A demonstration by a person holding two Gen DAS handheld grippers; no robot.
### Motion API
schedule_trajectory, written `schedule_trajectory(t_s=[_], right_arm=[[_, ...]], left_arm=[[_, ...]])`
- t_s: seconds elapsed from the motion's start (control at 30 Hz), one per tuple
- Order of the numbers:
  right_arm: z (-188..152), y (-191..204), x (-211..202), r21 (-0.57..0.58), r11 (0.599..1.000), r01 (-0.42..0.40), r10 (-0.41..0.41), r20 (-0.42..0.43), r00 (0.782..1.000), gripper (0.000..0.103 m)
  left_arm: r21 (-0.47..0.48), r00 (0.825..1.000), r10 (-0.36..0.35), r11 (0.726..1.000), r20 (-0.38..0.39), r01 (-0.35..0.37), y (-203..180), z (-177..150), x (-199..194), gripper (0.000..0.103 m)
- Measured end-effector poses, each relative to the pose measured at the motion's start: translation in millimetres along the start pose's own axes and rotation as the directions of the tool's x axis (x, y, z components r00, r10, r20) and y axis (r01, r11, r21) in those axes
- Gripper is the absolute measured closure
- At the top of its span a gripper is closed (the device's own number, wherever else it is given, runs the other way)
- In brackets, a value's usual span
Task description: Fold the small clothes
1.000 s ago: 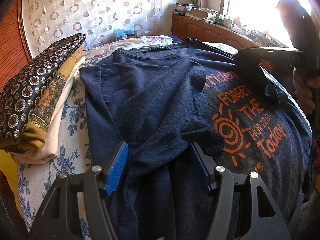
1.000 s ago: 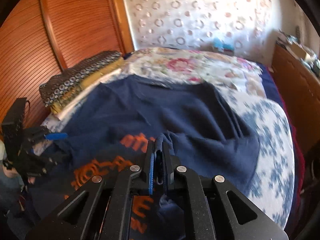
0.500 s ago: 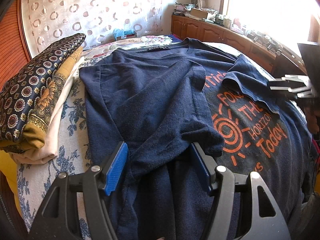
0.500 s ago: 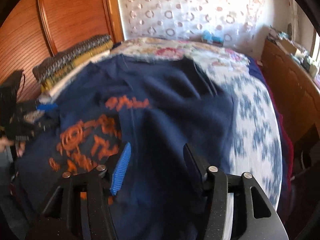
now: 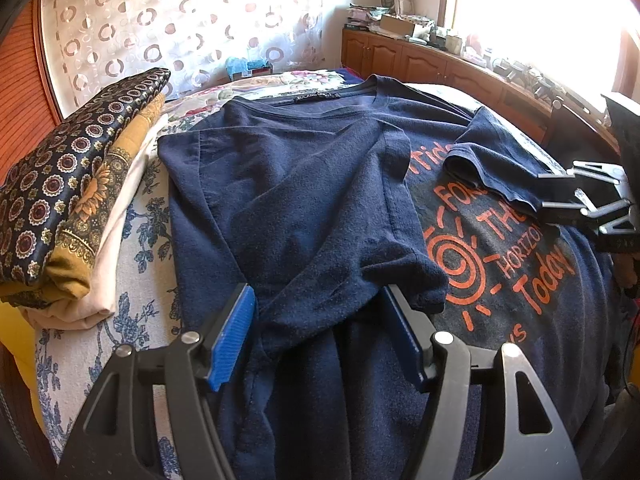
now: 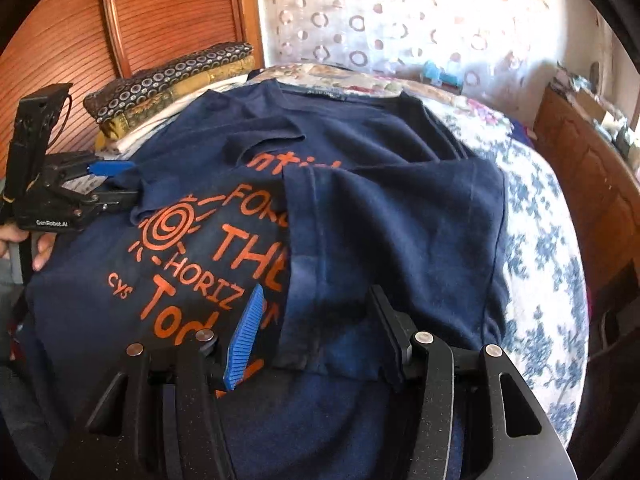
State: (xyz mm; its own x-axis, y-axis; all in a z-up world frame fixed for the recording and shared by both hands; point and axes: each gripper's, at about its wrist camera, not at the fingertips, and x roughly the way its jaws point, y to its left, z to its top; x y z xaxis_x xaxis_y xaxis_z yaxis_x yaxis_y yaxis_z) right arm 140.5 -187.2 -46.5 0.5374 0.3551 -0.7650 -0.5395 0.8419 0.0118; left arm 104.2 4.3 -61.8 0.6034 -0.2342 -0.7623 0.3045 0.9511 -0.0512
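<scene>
A navy T-shirt (image 5: 304, 208) with an orange sun print (image 5: 460, 256) lies on the bed, both sleeves folded in over its front. My left gripper (image 5: 320, 328) is open, its blue pads either side of the left sleeve's end. My right gripper (image 6: 316, 328) is open over the folded right sleeve (image 6: 400, 232). The right gripper also shows at the right edge of the left wrist view (image 5: 580, 204). The left gripper also shows at the left of the right wrist view (image 6: 116, 184), beside the other sleeve.
A stack of folded patterned cloths (image 5: 76, 184) lies at the shirt's left, also in the right wrist view (image 6: 168, 80). The bed has a blue floral cover (image 6: 544, 240). A wooden cabinet (image 5: 420, 60) with clutter runs under the window. A wooden wall (image 6: 80, 48) is behind.
My right gripper, shut on the right sleeve a second ago, has laid it over the shirt front, opened and drawn back. My left gripper has stayed put.
</scene>
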Motion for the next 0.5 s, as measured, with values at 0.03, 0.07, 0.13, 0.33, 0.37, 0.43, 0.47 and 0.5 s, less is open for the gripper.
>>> schedule_trajectory(t_s=[0.03, 0.07, 0.13, 0.33, 0.37, 0.43, 0.47, 0.5], right_arm=[[1.4, -0.7, -0.4, -0.001, 1.0, 0.012, -0.012, 0.008, 1.0, 0.047], [3.1, -3.4, -1.2, 0.001, 1.0, 0.028, -0.029, 0.017, 0.999, 0.043], [6.4, -8.8, -2.0, 0.011, 0.998, 0.054, -0.054, 0.033, 0.998, 0.039], [18.0, -36.6, 0.6, 0.025, 0.986, 0.166, -0.167, 0.055, 0.984, 0.023], [20.5, -43.5, 3.2, 0.037, 0.984, 0.177, -0.179, 0.05, 0.983, 0.023], [21.9, -52.3, 7.0, 0.054, 0.981, 0.186, -0.189, 0.041, 0.981, 0.023], [21.8, -57.3, 9.8, 0.066, 0.979, 0.192, -0.194, 0.033, 0.98, 0.023], [22.1, -59.6, 12.7, 0.073, 0.978, 0.195, -0.197, 0.025, 0.98, 0.023]], left_arm=[[-0.005, 1.0, -0.006, 1.0, 0.001, 0.006, 1.2, 0.3, -0.5, 0.038], [-0.009, 1.0, -0.011, 1.0, 0.001, 0.011, 2.9, 1.0, -1.7, 0.038], [-0.021, 1.0, -0.011, 1.0, 0.012, 0.011, 6.8, 2.8, -5.1, 0.038], [-0.089, 0.994, 0.022, 0.996, 0.111, -0.012, 27.0, 16.8, -29.6, 0.038], [-0.097, 0.992, 0.03, 0.995, 0.12, -0.018, 30.8, 20.6, -32.3, 0.038], [-0.104, 0.99, 0.044, 0.994, 0.135, -0.03, 36.7, 27.5, -34.6, 0.038], [-0.105, 0.989, 0.058, 0.994, 0.139, -0.043, 40.0, 31.5, -33.8, 0.038], [-0.107, 0.987, 0.079, 0.992, 0.139, -0.064, 43.6, 35.9, -31.8, 0.038]])
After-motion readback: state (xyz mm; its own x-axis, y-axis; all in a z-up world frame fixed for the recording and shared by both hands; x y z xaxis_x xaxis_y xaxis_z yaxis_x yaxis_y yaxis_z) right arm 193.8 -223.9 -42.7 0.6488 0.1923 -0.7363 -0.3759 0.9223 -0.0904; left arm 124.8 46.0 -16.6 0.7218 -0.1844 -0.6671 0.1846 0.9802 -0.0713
